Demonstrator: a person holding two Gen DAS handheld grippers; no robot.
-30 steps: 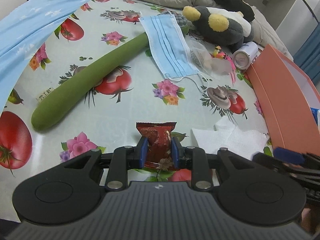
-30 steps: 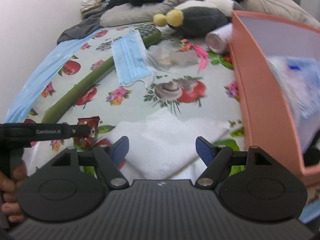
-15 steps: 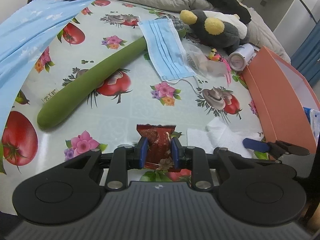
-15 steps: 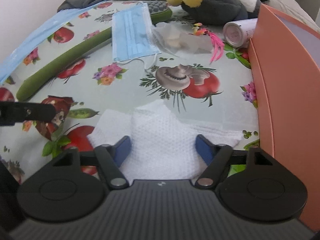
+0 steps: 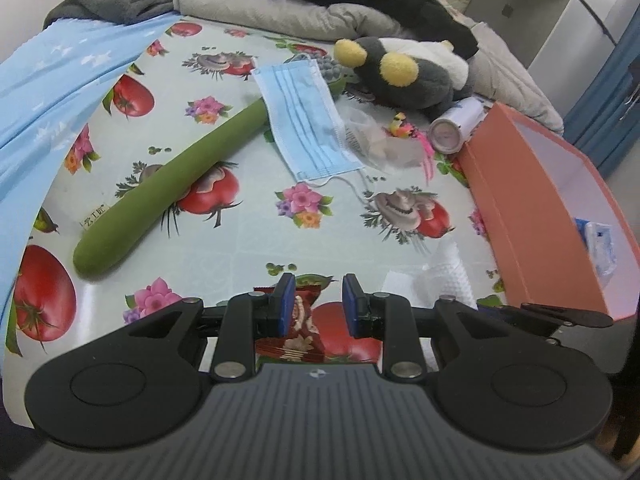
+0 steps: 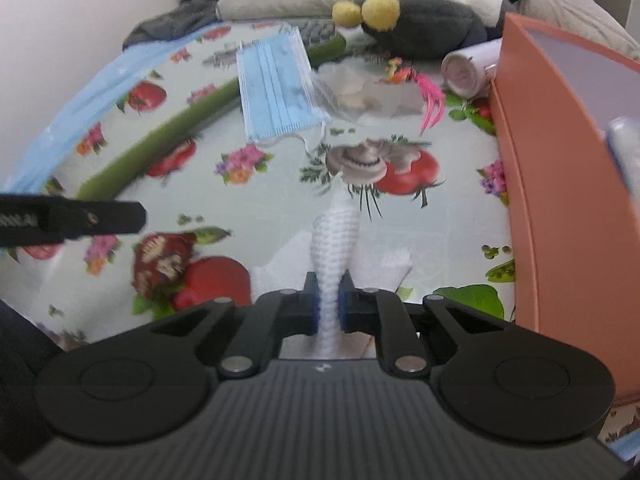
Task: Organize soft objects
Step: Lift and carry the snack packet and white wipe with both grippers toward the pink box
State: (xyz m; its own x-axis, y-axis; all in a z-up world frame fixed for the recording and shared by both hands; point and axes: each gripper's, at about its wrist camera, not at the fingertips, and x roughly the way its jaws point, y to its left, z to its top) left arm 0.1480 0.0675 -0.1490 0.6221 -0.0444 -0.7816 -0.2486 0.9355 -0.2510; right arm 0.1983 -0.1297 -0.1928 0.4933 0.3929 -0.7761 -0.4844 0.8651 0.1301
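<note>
— Any writing?
— A small label (image 5: 93, 213) on the desk (image 5: 240, 248), too small to read.
— Grips?
— The right hand-held gripper (image 6: 328, 308) has just closed on the towel (image 6: 336, 232) beside the box (image 6: 532, 200). The left hand-held gripper (image 5: 319, 306) is part open, with the packet (image 5: 298, 336) between its jaws, clear of one pad.

Between my right gripper's (image 6: 328, 307) blue pads sits a white cloth (image 6: 336, 236) with a rough, waffle-textured weave, lying on the glossy printed tablecloth (image 5: 240, 236). Beyond the cloth lie a pleated non-woven face mask (image 5: 306, 120), a matt green foam tube (image 5: 172, 184) and a fuzzy plush toy (image 5: 404, 76). The snack packet (image 5: 298, 340) at my left gripper (image 5: 318, 304) is shiny crinkled foil, and the orange box (image 5: 532, 216) looks matt cardboard.
</note>
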